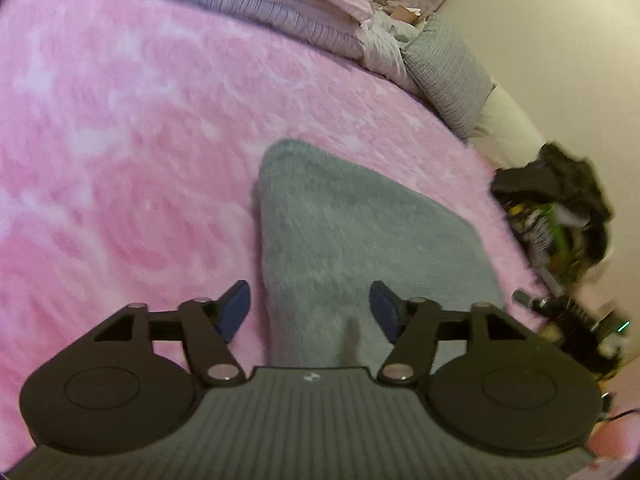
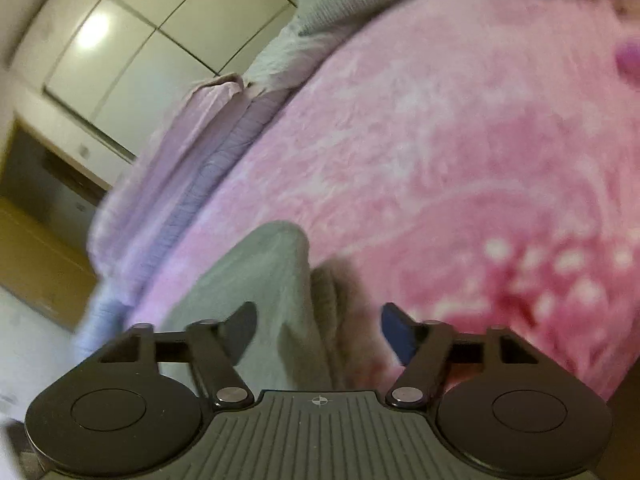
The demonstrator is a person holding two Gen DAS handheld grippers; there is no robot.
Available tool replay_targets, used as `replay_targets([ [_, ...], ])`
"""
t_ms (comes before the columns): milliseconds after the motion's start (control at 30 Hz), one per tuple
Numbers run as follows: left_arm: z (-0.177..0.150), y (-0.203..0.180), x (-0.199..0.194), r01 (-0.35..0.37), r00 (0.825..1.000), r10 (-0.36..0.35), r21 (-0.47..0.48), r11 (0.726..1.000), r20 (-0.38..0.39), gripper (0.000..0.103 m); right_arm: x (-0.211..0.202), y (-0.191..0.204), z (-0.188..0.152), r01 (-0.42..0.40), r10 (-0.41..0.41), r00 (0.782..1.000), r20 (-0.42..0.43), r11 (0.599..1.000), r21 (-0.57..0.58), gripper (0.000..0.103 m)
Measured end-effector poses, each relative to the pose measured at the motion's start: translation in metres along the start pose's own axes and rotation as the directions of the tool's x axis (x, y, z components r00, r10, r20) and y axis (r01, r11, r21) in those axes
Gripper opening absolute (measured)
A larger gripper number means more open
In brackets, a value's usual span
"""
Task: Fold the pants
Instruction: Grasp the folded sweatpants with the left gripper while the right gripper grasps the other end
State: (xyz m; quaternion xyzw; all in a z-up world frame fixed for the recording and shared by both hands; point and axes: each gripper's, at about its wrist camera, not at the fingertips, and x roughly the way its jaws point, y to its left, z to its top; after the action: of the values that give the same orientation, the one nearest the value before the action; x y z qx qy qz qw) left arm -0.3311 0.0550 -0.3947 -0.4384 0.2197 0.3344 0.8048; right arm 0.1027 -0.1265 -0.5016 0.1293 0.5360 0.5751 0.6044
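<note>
Grey fuzzy pants [image 1: 352, 232] lie folded on a pink plush blanket [image 1: 120, 140], running from the middle of the left wrist view down under the gripper. My left gripper [image 1: 310, 308] is open just above the near end of the pants, nothing between its blue pads. In the right wrist view the pants [image 2: 256, 280] show as a grey fold with a raised crease, partly hidden by the gripper body. My right gripper [image 2: 318, 330] is open over that fold and holds nothing. Both views are motion-blurred.
Lilac and grey pillows [image 1: 448, 68] line the bed's far edge. A dark cluttered pile [image 1: 560, 208] sits off the bed's right side. White wardrobe doors [image 2: 132, 52] and a wooden piece of furniture [image 2: 36, 264] stand beyond the bed. The blanket [image 2: 460, 160] spreads wide to the right.
</note>
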Motion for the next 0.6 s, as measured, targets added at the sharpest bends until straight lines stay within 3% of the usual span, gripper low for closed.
replay_targets([
  [100, 0.001, 0.014, 0.01, 0.036, 0.999, -0.038, -0.083, 0.996, -0.027, 0.064, 0.004, -0.013, -0.002, -0.037, 0.042, 0.997, -0.071, 0.996, 0.077, 0.072],
  [367, 0.005, 0.023, 0.045, 0.097, 0.99, -0.114, -0.18, 0.979, -0.086, 0.062, 0.03, -0.004, 0.004, 0.005, -0.002, 0.991, -0.131, 1.0, 0.022, 0.072],
  [600, 0.007, 0.014, 0.053, 0.082, 0.991, -0.094, -0.12, 0.989, -0.093, 0.061, 0.049, 0.008, 0.011, 0.026, -0.045, 0.984, -0.173, 0.994, -0.108, 0.074],
])
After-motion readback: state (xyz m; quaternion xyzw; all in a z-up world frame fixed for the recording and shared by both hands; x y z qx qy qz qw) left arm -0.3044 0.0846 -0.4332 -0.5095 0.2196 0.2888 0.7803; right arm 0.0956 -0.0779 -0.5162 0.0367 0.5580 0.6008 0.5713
